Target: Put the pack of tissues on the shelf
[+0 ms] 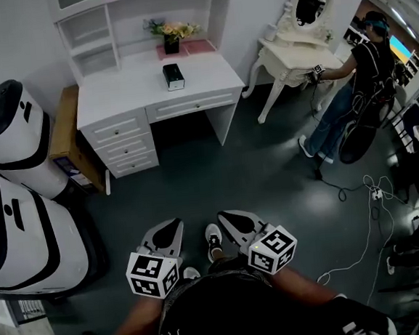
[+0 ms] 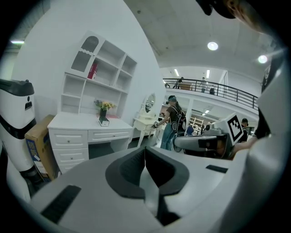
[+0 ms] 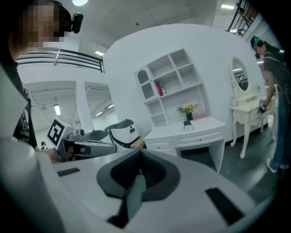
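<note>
On the white counter (image 1: 126, 86) by the far wall, the pack of tissues (image 1: 174, 76) stands just in front of a vase of flowers (image 1: 172, 36), below the open compartments of the shelf unit (image 1: 90, 41). Only the head view shows how far off the tools are. The left gripper (image 1: 172, 228) and right gripper (image 1: 229, 222) hang side by side over the dark floor (image 1: 195, 171), well apart from the counter. Each gripper view shows its own jaws clenched together with nothing between them.

The head view crops the shelf unit's top. The gripper views show it whole, with a red thing (image 2: 92, 71) in an upper compartment. White machines (image 1: 17, 216) and a cardboard box (image 1: 64, 132) stand left of the counter. To its right, another person (image 1: 355, 85) stands at a dressing table (image 1: 294, 46) with an oval mirror. A white cable (image 1: 364, 186) trails across the floor.
</note>
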Tool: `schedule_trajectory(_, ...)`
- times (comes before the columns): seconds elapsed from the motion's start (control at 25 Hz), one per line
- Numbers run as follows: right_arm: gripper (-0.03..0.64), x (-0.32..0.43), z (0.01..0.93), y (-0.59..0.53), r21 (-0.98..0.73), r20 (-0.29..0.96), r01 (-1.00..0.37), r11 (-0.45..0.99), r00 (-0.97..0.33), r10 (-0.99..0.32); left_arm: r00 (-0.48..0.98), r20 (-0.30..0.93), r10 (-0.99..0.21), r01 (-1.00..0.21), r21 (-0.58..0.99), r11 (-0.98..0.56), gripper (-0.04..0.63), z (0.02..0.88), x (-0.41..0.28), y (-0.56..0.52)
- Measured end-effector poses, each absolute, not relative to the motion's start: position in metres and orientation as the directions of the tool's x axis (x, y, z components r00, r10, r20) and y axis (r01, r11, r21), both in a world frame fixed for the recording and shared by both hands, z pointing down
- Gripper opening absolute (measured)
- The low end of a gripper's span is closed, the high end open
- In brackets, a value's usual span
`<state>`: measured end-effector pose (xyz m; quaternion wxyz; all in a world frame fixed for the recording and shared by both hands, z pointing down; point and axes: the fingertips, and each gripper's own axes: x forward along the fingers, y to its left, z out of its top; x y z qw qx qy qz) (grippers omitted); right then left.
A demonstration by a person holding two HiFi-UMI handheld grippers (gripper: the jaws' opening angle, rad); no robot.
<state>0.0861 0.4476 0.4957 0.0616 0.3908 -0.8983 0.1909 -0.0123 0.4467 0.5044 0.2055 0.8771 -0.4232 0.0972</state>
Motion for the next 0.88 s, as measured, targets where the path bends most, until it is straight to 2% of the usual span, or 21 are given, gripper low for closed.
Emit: schedule_trajectory(0.88,0.008,0.113,0.489,0.281,-0.261,0.237,-0.700,0.665,-0.714,-0.659,0.577,0.382,-0.722,-0.817,0.271,-0.509,0.017,0.500,0.021,0.295)
